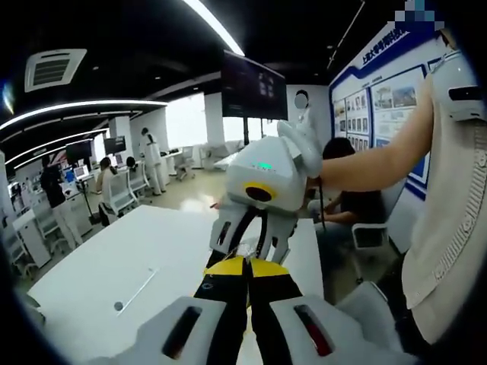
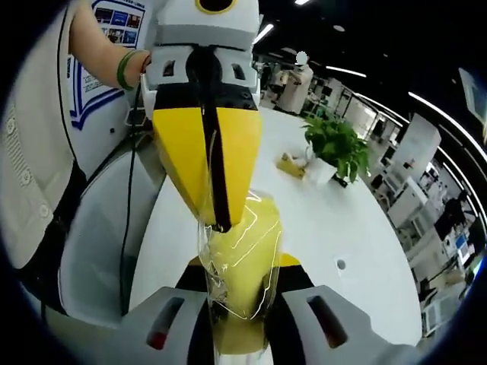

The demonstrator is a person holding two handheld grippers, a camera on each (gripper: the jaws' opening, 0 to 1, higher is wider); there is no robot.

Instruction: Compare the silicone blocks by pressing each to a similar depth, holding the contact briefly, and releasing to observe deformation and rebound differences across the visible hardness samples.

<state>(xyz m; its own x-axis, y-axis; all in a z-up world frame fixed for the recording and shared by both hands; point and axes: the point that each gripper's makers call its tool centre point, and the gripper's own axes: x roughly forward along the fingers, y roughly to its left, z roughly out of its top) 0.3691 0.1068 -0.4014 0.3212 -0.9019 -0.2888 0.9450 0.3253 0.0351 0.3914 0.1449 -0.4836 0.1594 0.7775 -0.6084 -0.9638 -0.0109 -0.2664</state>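
Nearest my lens in the left gripper view, the left gripper [image 1: 246, 268] rises from six o'clock with its black jaws and yellow tips drawn together, a thin dark slit between them; whether anything sits in that slit I cannot tell. Just beyond the tips, at twelve o'clock from them, the right gripper [image 1: 251, 245] points back toward me, its white body and black-and-white fingers [image 1: 225, 232] meeting my tips over the white oval table [image 1: 114, 258]. A bare forearm [image 1: 373, 163] reaches in from three o'clock to that gripper.

Closest in the right gripper view, a yellow silicone block in clear, glossy plastic wrap [image 2: 242, 266] stands between the right gripper's [image 2: 242, 323] jaws at six o'clock, which close narrowly on its lower part. From twelve o'clock the left gripper [image 2: 221, 224] comes down, its broad yellow jaws nearly together with a dark seam between, tips clamped on the wrap at the block's top. On the table at two o'clock I see a green potted plant [image 2: 338, 148], with a small yellow object [image 2: 289, 165] just beside it that I cannot identify.
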